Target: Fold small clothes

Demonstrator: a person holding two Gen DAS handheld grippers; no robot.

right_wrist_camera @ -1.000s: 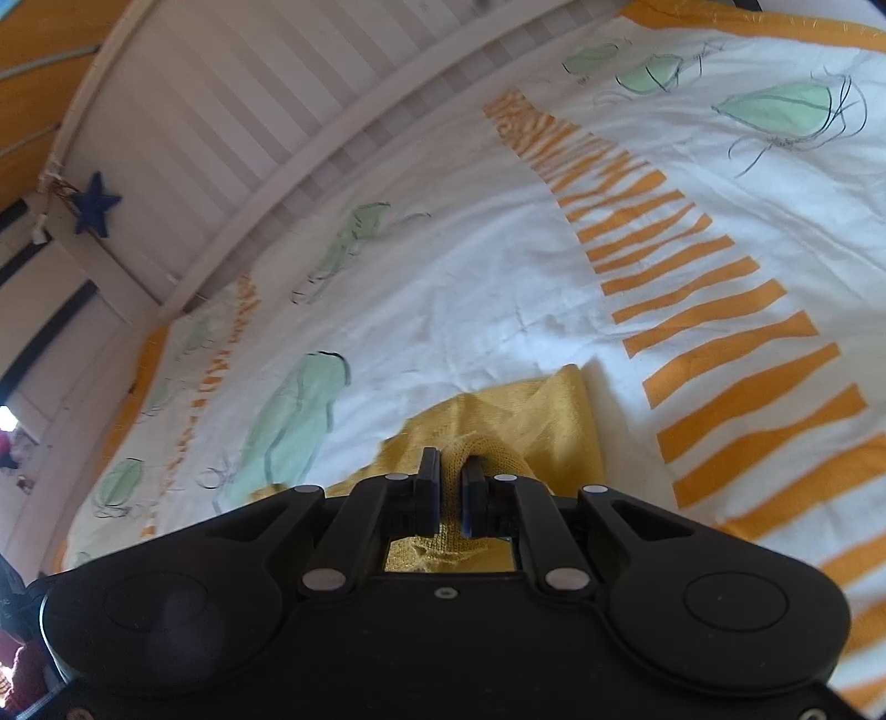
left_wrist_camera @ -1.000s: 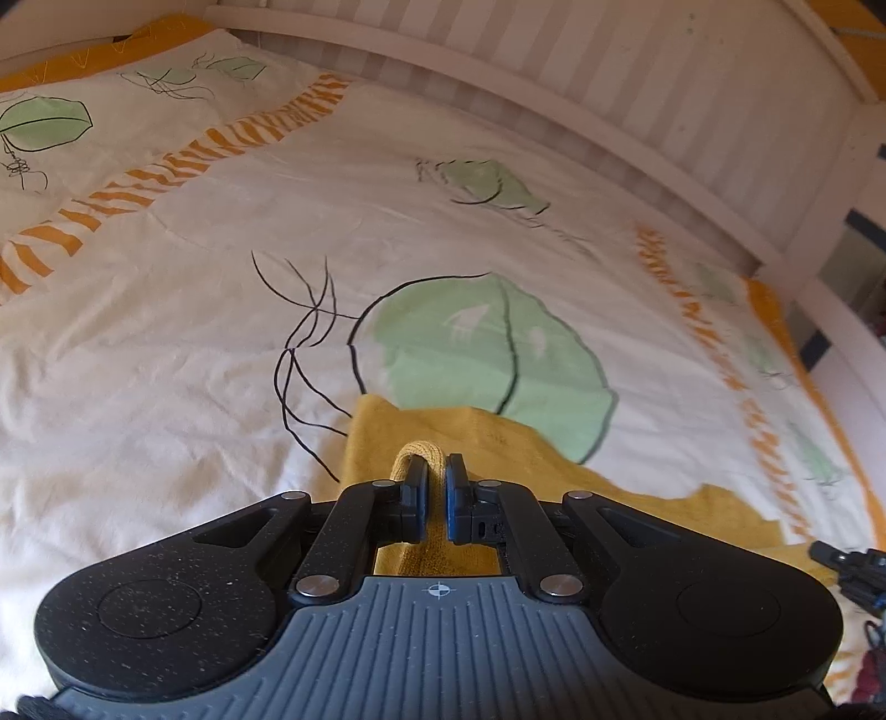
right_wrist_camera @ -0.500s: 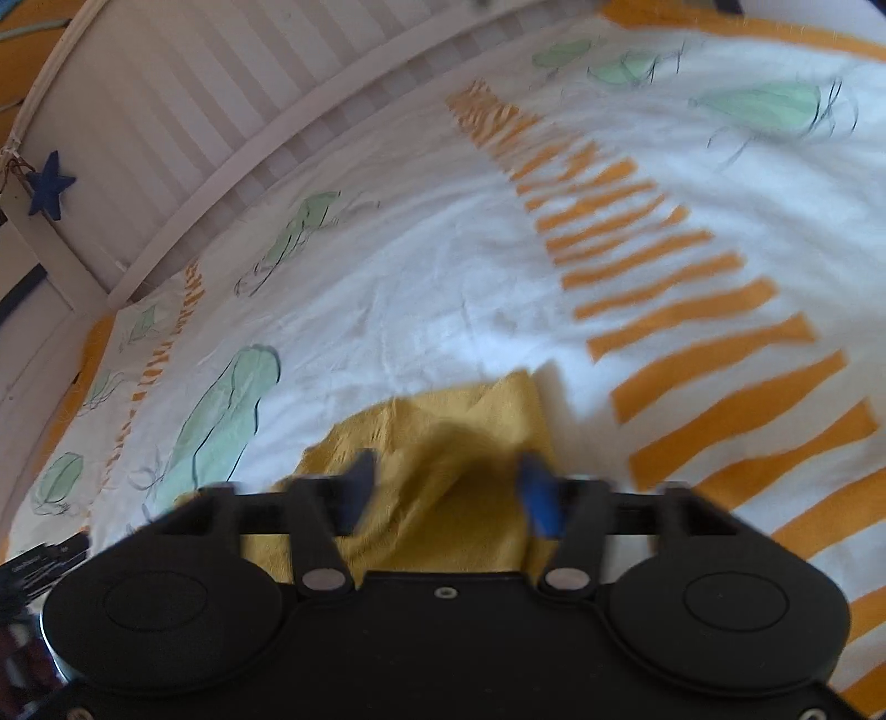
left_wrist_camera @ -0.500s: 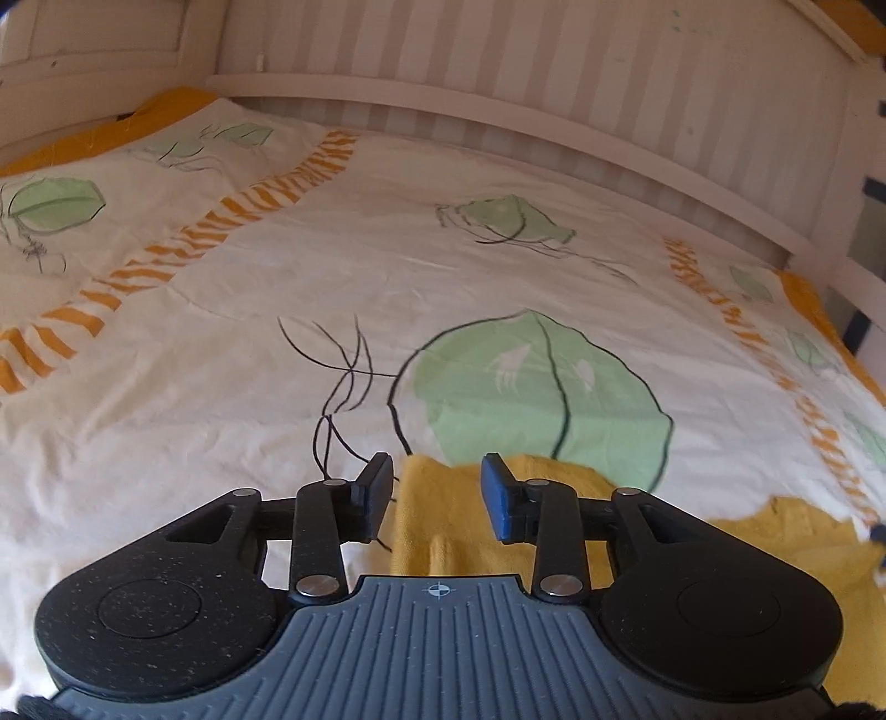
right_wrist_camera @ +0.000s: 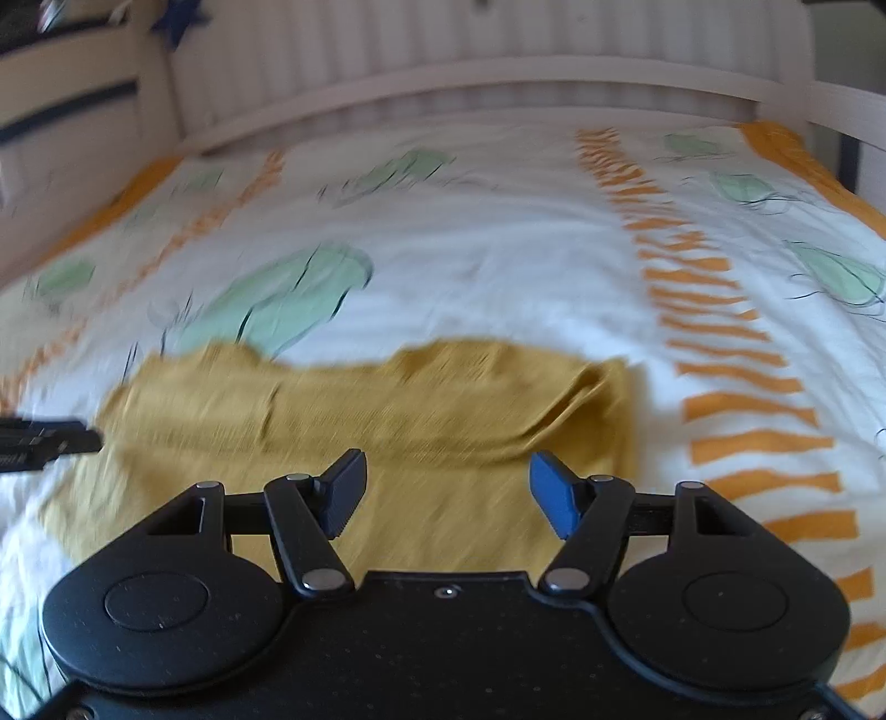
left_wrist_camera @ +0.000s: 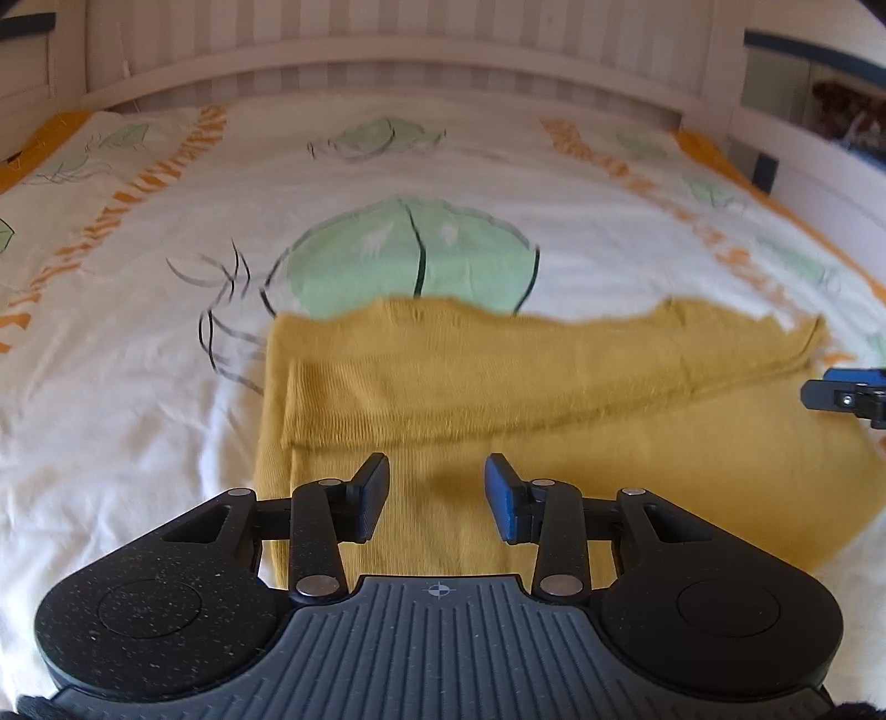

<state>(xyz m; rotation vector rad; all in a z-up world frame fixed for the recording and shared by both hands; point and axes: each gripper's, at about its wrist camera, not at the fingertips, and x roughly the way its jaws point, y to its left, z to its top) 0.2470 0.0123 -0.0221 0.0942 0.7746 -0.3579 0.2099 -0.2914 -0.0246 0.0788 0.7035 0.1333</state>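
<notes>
The yellow cloth point(left_wrist_camera: 554, 421) lies folded in the middle of the frame on the bed point(left_wrist_camera: 138, 387). The left tongs point(left_wrist_camera: 436, 493) and right tongs point(right_wrist_camera: 447, 493) are spread wide, holding nothing. A careless bump could undo the fold.

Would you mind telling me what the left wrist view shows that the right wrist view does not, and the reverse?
Only the left wrist view shows the garment's left edge and the right gripper's tip at the frame's right side. Only the right wrist view shows the garment's right edge, the bold orange stripes beside it and a blue star. Both show the mustard garment lying on the leaf-print bedsheet, each gripper open.
</notes>
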